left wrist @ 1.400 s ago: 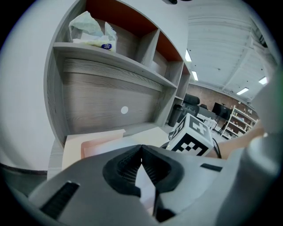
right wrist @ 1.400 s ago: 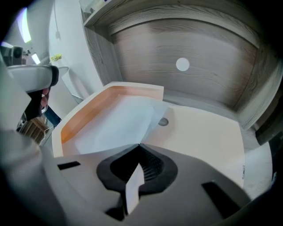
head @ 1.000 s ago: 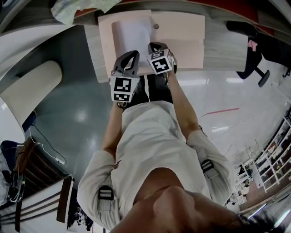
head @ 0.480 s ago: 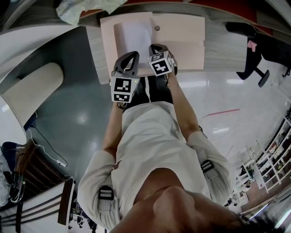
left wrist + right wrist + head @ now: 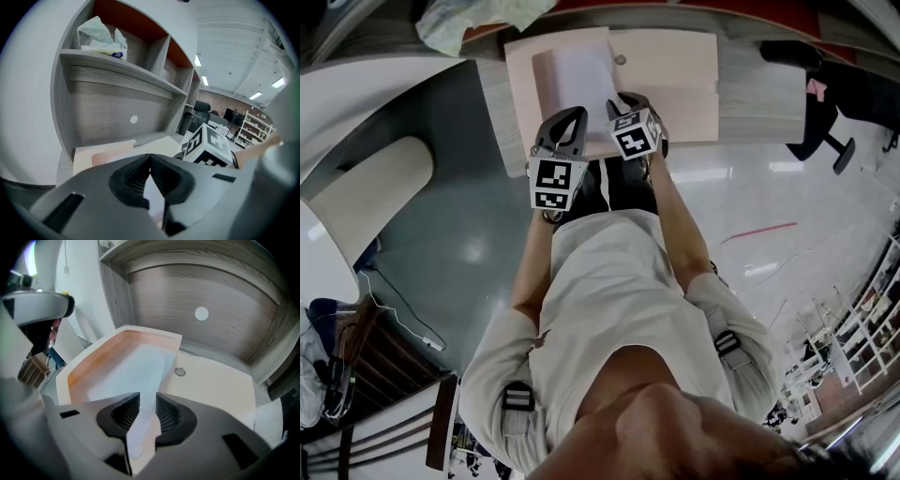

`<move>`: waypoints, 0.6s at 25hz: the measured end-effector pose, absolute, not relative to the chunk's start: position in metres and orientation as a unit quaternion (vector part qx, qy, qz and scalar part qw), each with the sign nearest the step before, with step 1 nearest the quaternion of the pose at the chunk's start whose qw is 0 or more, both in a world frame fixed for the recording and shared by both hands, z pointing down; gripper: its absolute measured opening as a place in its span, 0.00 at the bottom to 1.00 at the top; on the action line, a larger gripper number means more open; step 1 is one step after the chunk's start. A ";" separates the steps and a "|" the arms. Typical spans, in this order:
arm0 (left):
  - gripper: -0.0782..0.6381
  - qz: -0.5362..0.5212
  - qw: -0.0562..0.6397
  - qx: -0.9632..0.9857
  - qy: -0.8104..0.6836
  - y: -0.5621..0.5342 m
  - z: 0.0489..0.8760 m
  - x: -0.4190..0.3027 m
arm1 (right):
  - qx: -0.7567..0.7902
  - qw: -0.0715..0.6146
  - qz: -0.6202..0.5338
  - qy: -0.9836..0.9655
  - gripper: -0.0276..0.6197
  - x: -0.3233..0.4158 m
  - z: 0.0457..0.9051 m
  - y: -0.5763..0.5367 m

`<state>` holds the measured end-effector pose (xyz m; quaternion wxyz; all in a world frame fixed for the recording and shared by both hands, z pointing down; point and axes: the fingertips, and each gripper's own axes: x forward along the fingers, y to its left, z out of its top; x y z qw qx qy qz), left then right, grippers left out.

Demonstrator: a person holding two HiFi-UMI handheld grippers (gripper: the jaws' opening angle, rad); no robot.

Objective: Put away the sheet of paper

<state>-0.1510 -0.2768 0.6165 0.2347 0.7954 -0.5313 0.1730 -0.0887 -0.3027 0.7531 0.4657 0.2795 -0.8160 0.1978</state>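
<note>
A white sheet of paper (image 5: 577,75) lies in the left half of an open peach folder (image 5: 675,84) on the grey desk. My right gripper (image 5: 630,99) points steeply down at the sheet's near edge. Its jaws have just been opening and now stand apart. The paper (image 5: 133,369) runs between them, and the pads do not press on it. My left gripper (image 5: 570,118) hovers at the folder's near left, jaws shut tip to tip (image 5: 150,157). A pale strip shows behind the tips; I cannot tell whether it is pinched.
The folder (image 5: 213,387) has a round snap (image 5: 179,371) at its middle fold. A grey back panel with a hole (image 5: 201,313) rises behind it. A crumpled plastic bag (image 5: 101,35) sits on the shelf above. An office chair (image 5: 825,89) stands at the right.
The right gripper's jaws have parted around the paper's near edge. Both hands stay where they were, and the sheet still lies in the folder.
</note>
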 end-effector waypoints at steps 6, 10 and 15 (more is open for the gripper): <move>0.13 0.174 0.231 0.800 -0.527 -0.277 0.614 -0.149 | 0.285 0.462 0.198 -0.816 0.25 -0.083 0.748 -0.299; 0.13 0.172 0.228 0.802 -0.524 -0.277 0.612 -0.147 | 0.292 0.451 0.201 -0.819 0.25 -0.081 0.741 -0.299; 0.13 0.170 0.222 0.805 -0.524 -0.277 0.606 -0.146 | 0.300 0.426 0.192 -0.832 0.25 -0.081 0.715 -0.300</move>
